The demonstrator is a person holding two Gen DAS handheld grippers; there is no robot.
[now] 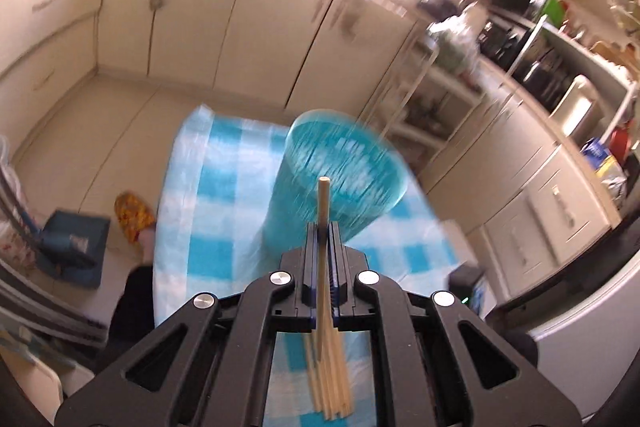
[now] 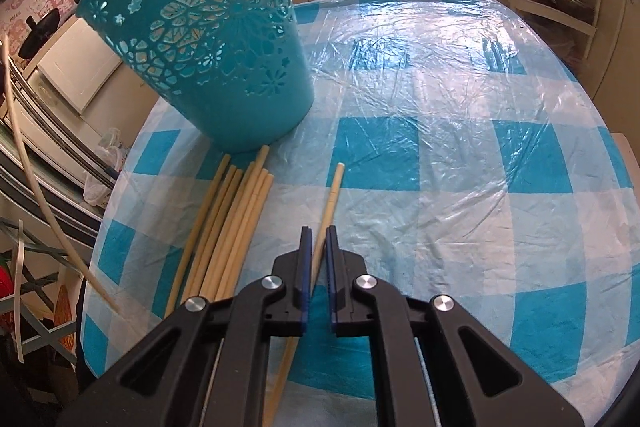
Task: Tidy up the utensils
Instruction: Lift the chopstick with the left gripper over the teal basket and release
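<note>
above the checked tabletop (image 2: 440, 147), the left claw (image 1: 323, 231) is clamped on one chopstick (image 1: 323, 203), its tip poised before the mouth of the blue basket (image 1: 340, 183). the right claw (image 2: 316, 239) stands slightly apart, straddling a single chopstick (image 2: 332, 195) beside the loose bundle (image 2: 228, 227) lying against the basket's base. risk: motion blur suggests haste; the thin stick may pivot and miss the rim.

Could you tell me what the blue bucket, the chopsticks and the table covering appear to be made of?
The blue bucket looks like moulded plastic: smooth, semi-matte, with cut-out flower patterns through its wall. The chopsticks seem to be pale bamboo or wood, unvarnished and matte; which of the two I cannot tell. The table covering appears to be a checked cloth under a thin clear plastic film, judging by its glossy wrinkles and glare.
</note>
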